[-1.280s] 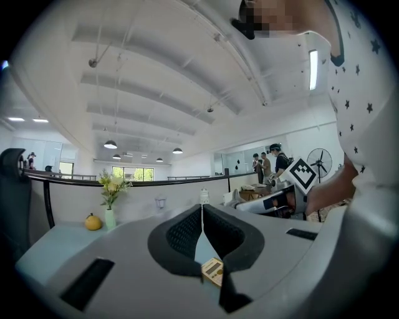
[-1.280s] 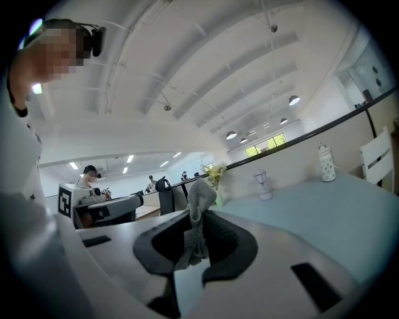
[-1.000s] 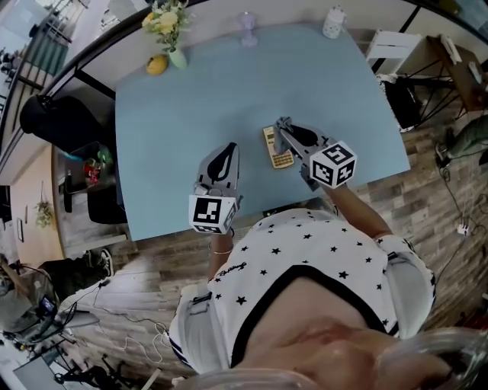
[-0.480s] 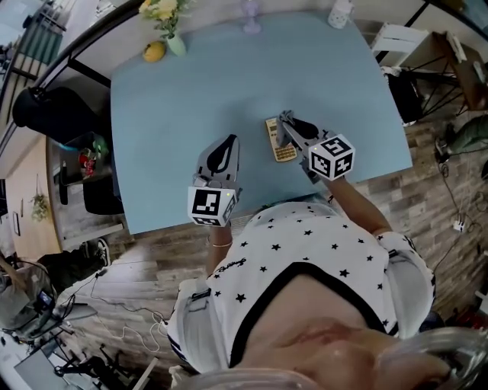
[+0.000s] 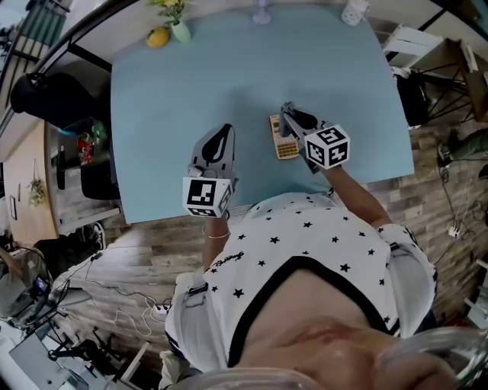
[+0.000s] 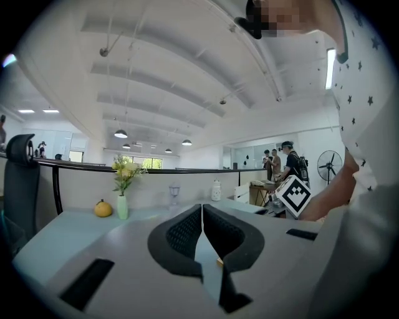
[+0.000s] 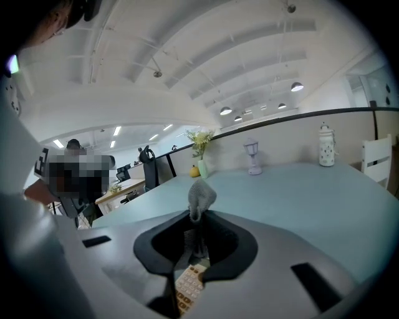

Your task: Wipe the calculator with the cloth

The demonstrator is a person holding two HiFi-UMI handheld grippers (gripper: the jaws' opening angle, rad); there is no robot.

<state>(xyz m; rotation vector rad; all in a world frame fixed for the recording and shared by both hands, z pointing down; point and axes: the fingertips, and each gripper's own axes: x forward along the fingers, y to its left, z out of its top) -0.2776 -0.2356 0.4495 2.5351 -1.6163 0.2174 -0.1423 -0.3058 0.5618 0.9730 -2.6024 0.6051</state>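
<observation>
grey cloth is pinched between the right gripper jaws, over the calculator — the left gripper is held closed, empty, above the blue table.

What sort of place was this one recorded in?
Most likely an open-plan office: a long light-blue table backed by a low partition, a black office chair beside it, pendant lamps under a high ceiling, and people standing by other desks farther back.

Flower vase, yellow fruit, goblet and white jar stand far back on the blue table.
</observation>
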